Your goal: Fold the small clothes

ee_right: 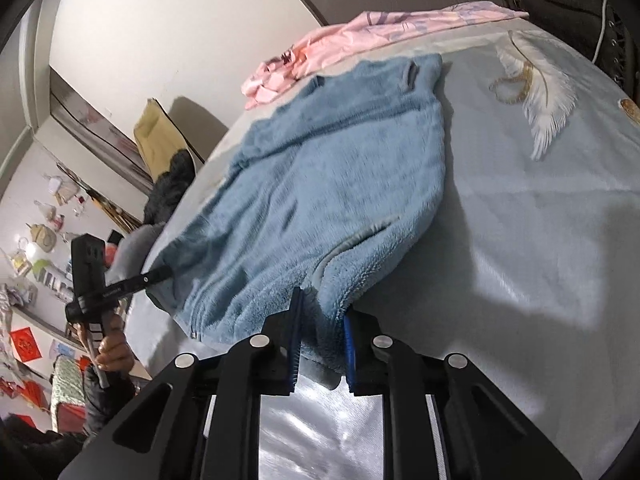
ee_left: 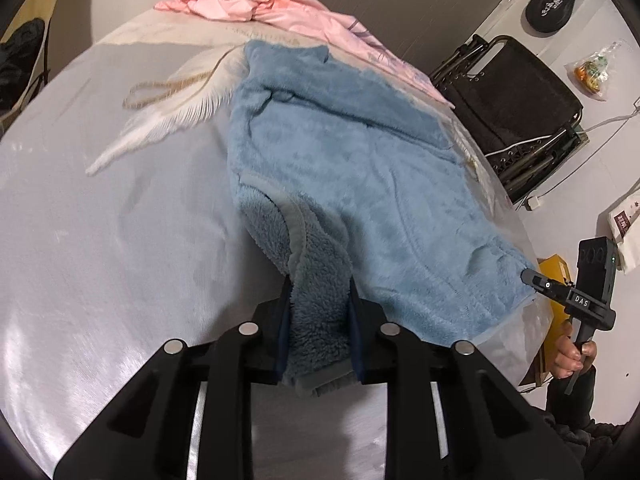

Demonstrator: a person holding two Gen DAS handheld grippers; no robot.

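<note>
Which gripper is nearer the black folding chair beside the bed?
Right. The right gripper grips the blue fleece on the side toward the folding chair; the left gripper holds the fleece's opposite side, farther from it.

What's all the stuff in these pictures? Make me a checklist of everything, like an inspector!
Surface: pale bed sheet with a white feather print.
Job's things: blue fleece garment spread on the sheet.
Clutter: pink garment bunched at the far edge.
Grippers: left gripper shut on the fleece hem; right gripper shut on another part of the hem.
Cables: white cable trailing over the folded black chair.
Surroundings: black slipper, snack bag and yellow box on the floor.
</note>
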